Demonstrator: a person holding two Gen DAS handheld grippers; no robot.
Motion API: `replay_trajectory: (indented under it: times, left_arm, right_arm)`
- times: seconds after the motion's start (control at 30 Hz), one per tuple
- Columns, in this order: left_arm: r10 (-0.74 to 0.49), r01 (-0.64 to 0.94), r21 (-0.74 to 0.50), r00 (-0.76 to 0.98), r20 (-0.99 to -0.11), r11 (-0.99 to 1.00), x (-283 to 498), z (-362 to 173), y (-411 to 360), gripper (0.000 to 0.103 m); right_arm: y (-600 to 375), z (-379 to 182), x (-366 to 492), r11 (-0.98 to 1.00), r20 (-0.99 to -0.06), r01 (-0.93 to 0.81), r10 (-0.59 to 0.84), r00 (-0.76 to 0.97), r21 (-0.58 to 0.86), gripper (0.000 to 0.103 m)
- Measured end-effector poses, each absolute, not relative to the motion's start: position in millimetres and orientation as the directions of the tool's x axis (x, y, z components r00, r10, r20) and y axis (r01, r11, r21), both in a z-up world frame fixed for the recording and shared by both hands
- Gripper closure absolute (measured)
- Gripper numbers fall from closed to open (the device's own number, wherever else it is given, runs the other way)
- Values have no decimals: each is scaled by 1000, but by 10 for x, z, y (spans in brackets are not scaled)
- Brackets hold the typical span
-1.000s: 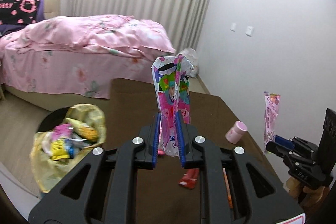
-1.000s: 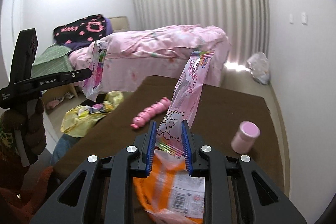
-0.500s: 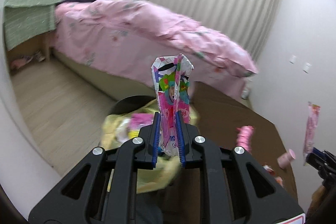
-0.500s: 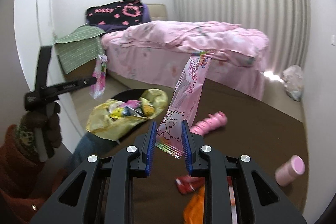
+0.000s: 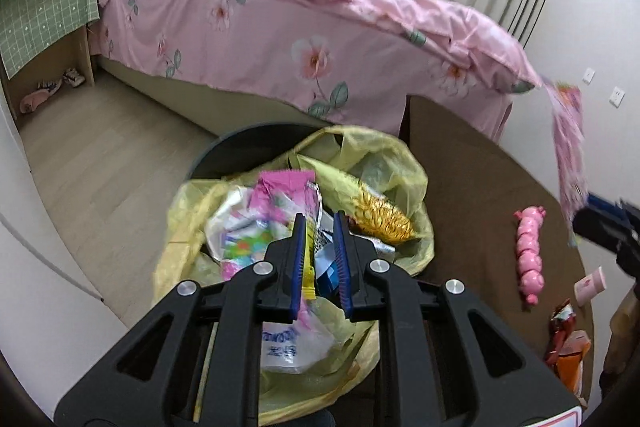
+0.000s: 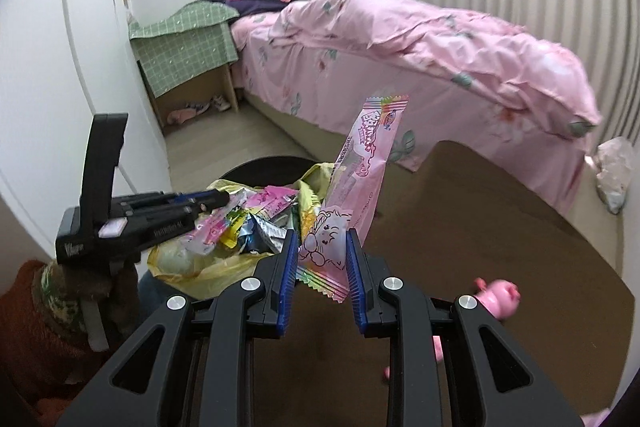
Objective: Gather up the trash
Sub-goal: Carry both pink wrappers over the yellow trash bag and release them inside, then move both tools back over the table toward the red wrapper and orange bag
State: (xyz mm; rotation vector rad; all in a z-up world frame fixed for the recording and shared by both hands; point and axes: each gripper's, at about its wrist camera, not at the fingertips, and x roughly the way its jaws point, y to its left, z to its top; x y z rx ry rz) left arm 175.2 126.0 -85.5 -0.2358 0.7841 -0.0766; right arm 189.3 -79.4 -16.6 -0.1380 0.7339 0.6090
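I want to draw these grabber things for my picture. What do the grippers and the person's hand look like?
Each gripper is black plastic, forked like a letter Y, with cut-out holes and round silver screws. The left gripper and right gripper both have ridged blue pads inside their fingers. Seen from the side, the left one has white lettering on it. The hand holding it wears a dark brown glove with a patterned cuff and a rust-orange sleeve.

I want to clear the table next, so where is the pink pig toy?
In the left wrist view the pink pig toy lies on the brown table, right of the yellow trash bag, near a small pink bottle.
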Motion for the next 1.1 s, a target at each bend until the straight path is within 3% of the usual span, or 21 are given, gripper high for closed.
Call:
replay_trajectory:
  times: [0.4,0.57,0.67,0.87,0.97,1.03,1.1]
  left_arm:
    - [-146,-42,-240,688,-711,970,2043,-1118,1197,89]
    - [-178,-69,-319,711,-680,945,2226,-1194,1301,89]
    - [-209,-83,-390,732,-648,917,2180,-1125,1415,89]
    - [-192,-105,-389,735,-650,915,2158,-882,1459,89]
    - [-186,-106,-393,751,-634,914,2087,-703,1463,80]
    - [-191,-97,-391,750,-633,915,2046,-627,1432,68]
    - [-209,-74,-394,750,-628,916,1963,-535,1344,64]
  right_arm:
    - [-439,-565,2352,773,-737,-626,485,472,107,80]
    - [-342,-652,2452,773,-750,-626,474,461,104,80]
    - [-309,-647,2489,762,-748,-640,479,459,96,80]
    - [-261,-748,2646,748,-761,-639,518,391,181,75]
    - [-295,-765,2660,752,-761,-627,526,381,206,62]
    - [-364,-721,2626,756,-762,-623,520,385,201,62]
    - [-484,-641,2564,771,-764,-610,501,407,181,62]
